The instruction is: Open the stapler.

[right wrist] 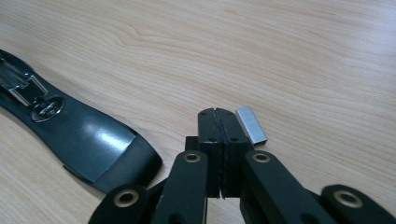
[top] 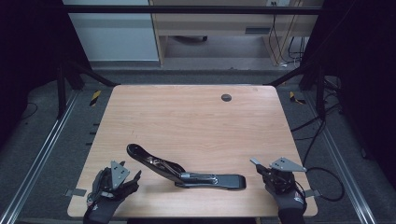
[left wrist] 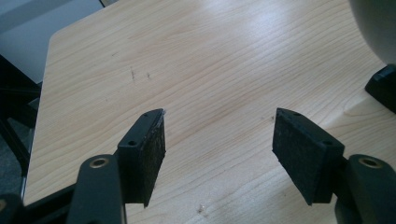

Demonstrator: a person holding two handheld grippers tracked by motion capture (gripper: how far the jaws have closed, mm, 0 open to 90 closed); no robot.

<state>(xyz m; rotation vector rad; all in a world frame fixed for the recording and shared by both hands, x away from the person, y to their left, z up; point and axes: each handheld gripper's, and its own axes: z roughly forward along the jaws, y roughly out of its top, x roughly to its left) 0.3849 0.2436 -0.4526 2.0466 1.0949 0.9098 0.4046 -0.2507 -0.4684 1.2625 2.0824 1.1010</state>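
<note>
With the stapler [top: 187, 170] lying opened flat on the table [top: 196, 116] between the hands for loading, the right gripper [right wrist: 218, 114] is pinching a strip of staples [right wrist: 251, 124] while the left gripper [left wrist: 219, 135] is hovering spread and empty beside it.

Stapler [top: 187, 170] is glossy black all over with shiny silver metal inside, and the little strip of staples [right wrist: 251, 124] is plain silver-grey. Table [top: 196, 116] is light wood with a wavy grain pattern, plus one dark round cap [top: 226, 97] in it.
</note>
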